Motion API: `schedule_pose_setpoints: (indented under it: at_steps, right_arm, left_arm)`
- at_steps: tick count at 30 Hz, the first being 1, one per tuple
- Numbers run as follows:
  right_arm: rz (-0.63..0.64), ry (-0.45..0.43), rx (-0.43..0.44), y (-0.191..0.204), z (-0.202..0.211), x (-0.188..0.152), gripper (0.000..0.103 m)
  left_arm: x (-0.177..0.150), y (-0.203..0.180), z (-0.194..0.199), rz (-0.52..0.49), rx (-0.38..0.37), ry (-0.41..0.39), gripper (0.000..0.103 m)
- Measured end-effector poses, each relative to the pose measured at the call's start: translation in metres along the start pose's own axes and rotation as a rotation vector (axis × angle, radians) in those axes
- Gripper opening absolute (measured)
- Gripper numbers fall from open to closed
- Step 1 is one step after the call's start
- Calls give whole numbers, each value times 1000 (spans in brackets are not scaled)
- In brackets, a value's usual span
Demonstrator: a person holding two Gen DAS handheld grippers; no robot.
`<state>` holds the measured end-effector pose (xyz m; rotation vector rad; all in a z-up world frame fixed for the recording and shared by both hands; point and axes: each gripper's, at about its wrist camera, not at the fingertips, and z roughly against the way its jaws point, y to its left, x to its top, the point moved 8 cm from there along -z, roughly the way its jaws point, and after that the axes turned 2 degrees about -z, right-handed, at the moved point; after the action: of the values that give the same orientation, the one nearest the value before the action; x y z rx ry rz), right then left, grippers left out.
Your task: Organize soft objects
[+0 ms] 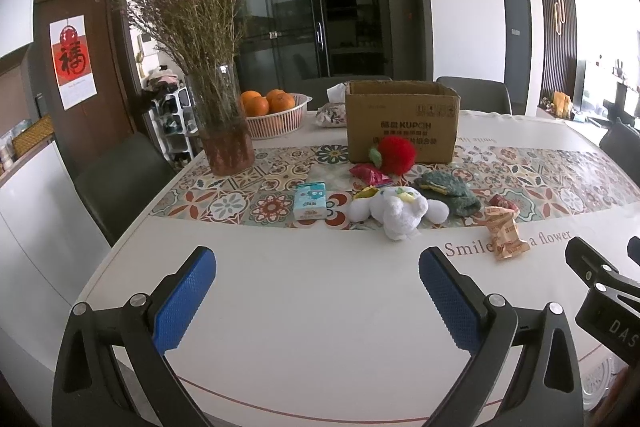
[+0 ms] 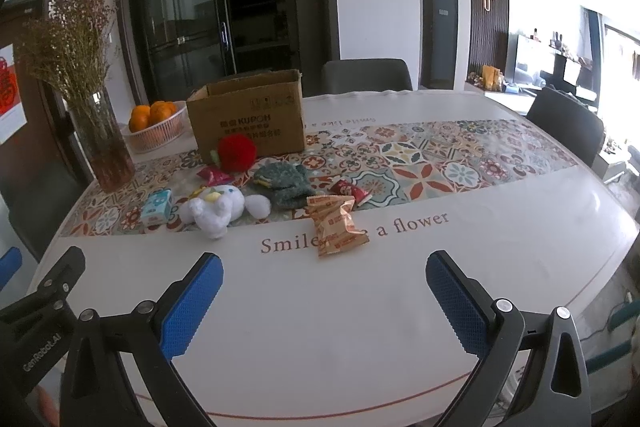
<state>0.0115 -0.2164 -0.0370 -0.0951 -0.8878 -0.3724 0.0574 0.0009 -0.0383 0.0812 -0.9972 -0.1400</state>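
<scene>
On the far left of the white bench point(image 1: 304, 307) stands a tall glass vase of dried pink flowers point(image 1: 224, 131), and just to its right sits a white basket of oranges point(image 1: 276, 115). Closer to us lies a small light-blue tissue pack point(image 1: 310, 201) on the bright tile-pattern strip point(image 1: 240, 195). Next comes a fluffy white plush toy point(image 1: 394, 211), lying flat, with a small red snack packet point(image 1: 370, 174) behind it. Behind that, a fuzzy red ball with a green leaf point(image 1: 396, 155) leans on the front of an open brown cardboard box point(image 1: 402, 121). To the right of the plush toy, touching it, lies a dark green knitted sock point(image 1: 448, 193). Further right lie an orange crinkly snack bag point(image 2: 336, 225) over the printed words and a red snack packet point(image 2: 350, 191) just behind it. The left hand-held gripper point(image 1: 318, 303) hangs above the near bench with its blue pads spread wide and nothing between them. The right hand-held gripper point(image 2: 324, 307) hangs beside it, also spread wide and holding nothing.
</scene>
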Motion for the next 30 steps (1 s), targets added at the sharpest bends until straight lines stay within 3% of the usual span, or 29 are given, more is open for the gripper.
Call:
schedule_pose_setpoints:
  at_steps: [30]
  right_arm:
    - [-1, 2, 2, 1, -1, -1, 103]
  left_arm:
    - [-3, -2, 1, -6, -10, 8, 103]
